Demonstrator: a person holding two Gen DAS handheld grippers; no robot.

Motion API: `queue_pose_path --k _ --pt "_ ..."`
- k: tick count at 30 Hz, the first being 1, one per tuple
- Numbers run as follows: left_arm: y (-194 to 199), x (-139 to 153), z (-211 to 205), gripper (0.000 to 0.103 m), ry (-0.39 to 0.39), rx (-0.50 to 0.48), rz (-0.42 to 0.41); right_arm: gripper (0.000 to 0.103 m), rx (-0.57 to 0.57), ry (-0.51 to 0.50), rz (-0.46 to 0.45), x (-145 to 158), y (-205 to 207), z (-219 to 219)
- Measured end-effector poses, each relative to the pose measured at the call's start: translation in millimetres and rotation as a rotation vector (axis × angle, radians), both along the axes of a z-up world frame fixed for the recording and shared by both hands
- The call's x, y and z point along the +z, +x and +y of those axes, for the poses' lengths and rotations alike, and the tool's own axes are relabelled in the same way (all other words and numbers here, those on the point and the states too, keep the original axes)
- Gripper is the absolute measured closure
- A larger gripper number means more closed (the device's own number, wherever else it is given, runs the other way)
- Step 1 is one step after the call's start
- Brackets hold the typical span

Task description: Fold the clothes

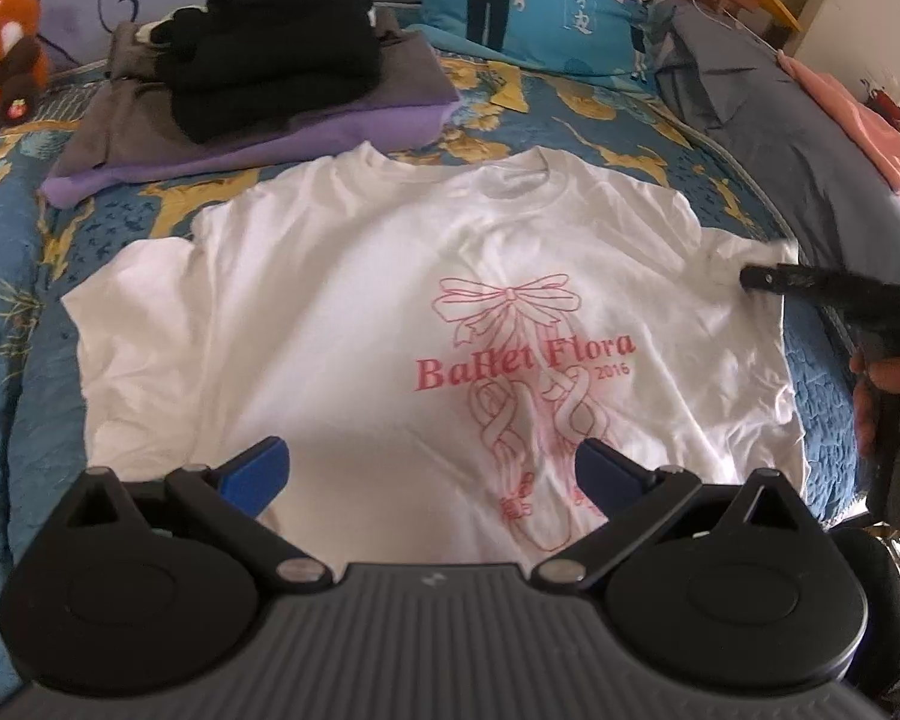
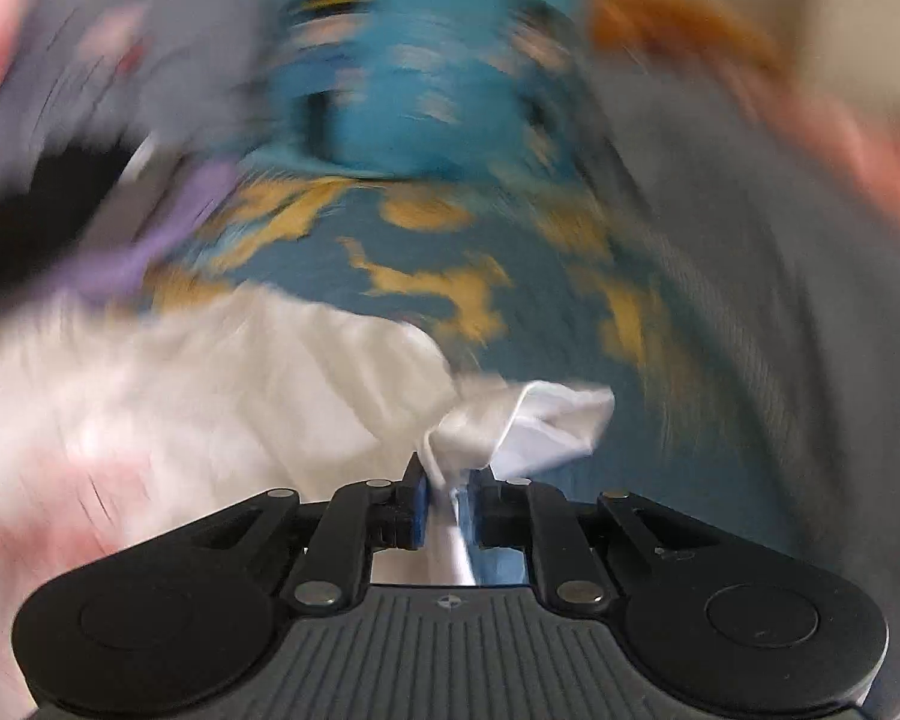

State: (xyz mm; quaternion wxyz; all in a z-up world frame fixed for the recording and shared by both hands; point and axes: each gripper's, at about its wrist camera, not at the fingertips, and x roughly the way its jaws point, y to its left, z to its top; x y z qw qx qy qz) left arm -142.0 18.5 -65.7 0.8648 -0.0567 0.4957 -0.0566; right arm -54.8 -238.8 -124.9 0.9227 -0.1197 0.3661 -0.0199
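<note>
A white T-shirt [image 1: 390, 312] with a pink ballet-shoe print lies face up on the blue and gold bedspread [image 1: 6, 312]. My left gripper [image 1: 432, 471] hovers open above the shirt's lower middle, blue pads wide apart with nothing between them. My right gripper [image 2: 447, 501] is shut on the bunched white sleeve [image 2: 528, 420] of the T-shirt [image 2: 210, 396]; its view is smeared by motion. In the left wrist view the right gripper [image 1: 756, 277] reaches in from the right edge, tip at the shirt's right sleeve [image 1: 768, 252], with a hand [image 1: 876, 390] behind it.
A stack of folded clothes [image 1: 258, 96], black on grey and purple, lies behind the shirt at the left. A blue cartoon pillow [image 1: 546, 6] stands at the back, a plush toy [image 1: 3, 42] at far left. Grey bedding [image 1: 768, 120] and a pink garment [image 1: 858, 120] lie right.
</note>
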Motion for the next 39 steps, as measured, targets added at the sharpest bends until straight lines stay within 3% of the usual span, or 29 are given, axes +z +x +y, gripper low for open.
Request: queue_pose_path --k 1,3,7,12,15,20,23,25,31,36,39 --pt "-2 0 3 0.001 0.002 0.004 -0.002 0.099 0.097 -0.157 -0.035 -6 -6 24" --pt "-5 2 8 0.001 0.007 0.01 -0.008 0.099 0.292 -0.467 -0.102 -18 -18 71" --pt "-15 6 25 0.001 0.026 0.031 -0.023 0.099 0.629 -0.765 -0.065 -54 -53 126" --pt "-29 6 50 0.001 0.029 0.076 -0.021 0.095 0.6 -0.685 0.011 -54 -45 132" --pt "-33 3 58 0.001 0.025 0.093 -0.009 0.076 0.589 -0.613 0.045 -50 -39 131" --pt "-37 0 57 0.001 0.009 0.09 -0.003 0.065 0.562 -0.502 0.025 -38 -47 135" --pt "-32 1 49 0.001 -0.003 0.071 -0.006 0.054 0.47 -0.337 0.015 -13 -70 116" --pt "-25 2 41 0.001 -0.002 0.052 -0.009 0.048 0.417 -0.28 0.008 -1 -86 92" --pt "36 5 -6 0.0 -0.074 -0.078 -0.025 0.043 0.248 -0.233 0.057 4 -137 4" --pt "100 -8 -69 0.0 0.024 -0.216 0.018 0.042 0.109 -0.158 0.138 -2 -165 -46" --pt "130 -17 -88 0.0 0.004 -0.245 0.053 0.042 0.066 -0.109 0.146 -5 -180 -55"
